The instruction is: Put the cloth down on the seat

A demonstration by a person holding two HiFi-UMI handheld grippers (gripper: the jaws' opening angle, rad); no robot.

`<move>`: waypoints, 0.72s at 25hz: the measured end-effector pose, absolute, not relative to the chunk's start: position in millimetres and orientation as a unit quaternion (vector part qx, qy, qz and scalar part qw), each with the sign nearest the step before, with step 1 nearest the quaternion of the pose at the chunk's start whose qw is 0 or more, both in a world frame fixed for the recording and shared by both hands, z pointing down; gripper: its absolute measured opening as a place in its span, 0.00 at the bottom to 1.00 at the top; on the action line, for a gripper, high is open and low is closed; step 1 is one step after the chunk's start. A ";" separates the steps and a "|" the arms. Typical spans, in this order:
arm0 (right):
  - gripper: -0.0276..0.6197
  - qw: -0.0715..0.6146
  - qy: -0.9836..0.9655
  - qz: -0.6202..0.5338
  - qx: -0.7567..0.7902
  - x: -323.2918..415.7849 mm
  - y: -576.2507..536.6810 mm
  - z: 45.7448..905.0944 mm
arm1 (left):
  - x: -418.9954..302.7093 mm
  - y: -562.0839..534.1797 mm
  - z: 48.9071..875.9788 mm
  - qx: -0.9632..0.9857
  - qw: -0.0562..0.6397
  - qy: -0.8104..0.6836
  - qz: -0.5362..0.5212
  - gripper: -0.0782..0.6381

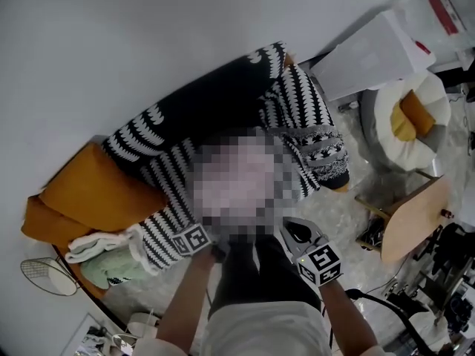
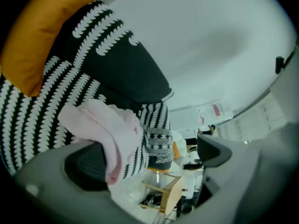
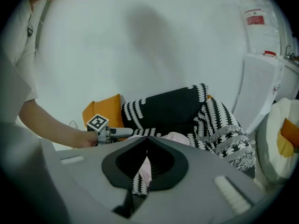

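Striped seat (image 2: 28, 111) bears pink cloth (image 2: 112, 125) (left gripper (image 2: 152, 148) gaping).

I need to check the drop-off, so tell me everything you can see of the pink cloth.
The pink cloth is soft, pale, crumpled fabric, bunched in folds on the seat, draped in a black-and-white patterned throw. One fold hangs against one pad of the left claw, whose jaws stand wide apart, not pinching it. In the right gripper view a strip shows between the closed jaws of the right claw, seemingly pinched. The head view hides it under mosaic.
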State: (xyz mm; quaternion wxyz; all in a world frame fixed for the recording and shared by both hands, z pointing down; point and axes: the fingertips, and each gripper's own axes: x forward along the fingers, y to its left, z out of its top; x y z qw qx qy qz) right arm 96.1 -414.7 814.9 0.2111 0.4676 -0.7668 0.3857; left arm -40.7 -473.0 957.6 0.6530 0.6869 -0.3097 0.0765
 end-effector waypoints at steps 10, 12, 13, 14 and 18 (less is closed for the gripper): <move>0.05 0.211 -0.786 0.347 0.467 63.7 -411.7 755.7 | -82.9 -444.5 893.5 0.700 0.641 -0.308 0.064 0.92; 0.05 0.212 -0.790 0.337 0.465 57.0 -409.2 743.5 | -83.9 -440.4 873.4 0.718 0.629 -0.293 0.060 0.91; 0.05 0.213 -0.792 0.333 0.465 54.6 -408.0 737.5 | -83.5 -438.3 863.5 0.726 0.622 -0.287 0.059 0.91; 0.05 0.214 -0.794 0.328 0.465 52.7 -406.5 731.5 | -82.4 -436.3 852.5 0.734 0.616 -0.281 0.057 0.91; 0.05 0.212 -0.797 0.315 0.469 48.1 -397.6 706.3 | -78.0 -425.1 803.3 0.767 0.588 -0.254 0.032 0.87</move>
